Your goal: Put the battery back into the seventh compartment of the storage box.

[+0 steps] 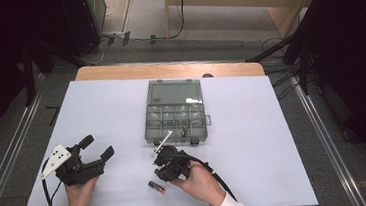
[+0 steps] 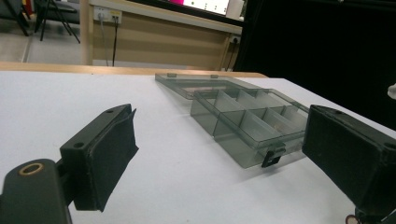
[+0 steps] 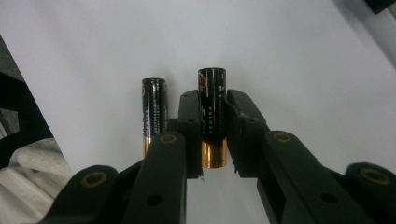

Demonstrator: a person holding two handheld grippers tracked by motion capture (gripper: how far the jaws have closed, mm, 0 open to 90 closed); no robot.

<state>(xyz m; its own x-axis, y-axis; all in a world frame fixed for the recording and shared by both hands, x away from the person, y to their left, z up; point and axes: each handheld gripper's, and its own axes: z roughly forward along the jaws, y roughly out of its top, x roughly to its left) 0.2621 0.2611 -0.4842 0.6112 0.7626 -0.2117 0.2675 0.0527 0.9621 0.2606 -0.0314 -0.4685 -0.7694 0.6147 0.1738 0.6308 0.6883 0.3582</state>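
Battery (image 3: 212, 116) clamped in right claw (image 3: 214, 135); second battery (image 3: 154, 112) just beside.

right tongs (image 1: 162, 161) hover beside a battery (image 1: 156, 187) near the open organizer box (image 1: 175, 112).

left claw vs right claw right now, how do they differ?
The left claw stands wide open with nothing between its pads; the right claw is shut on a battery. In the high view the left claw sits well off from the compartment box, while the right claw is near the box's front edge, beside a second battery. Both are black and hand-held.
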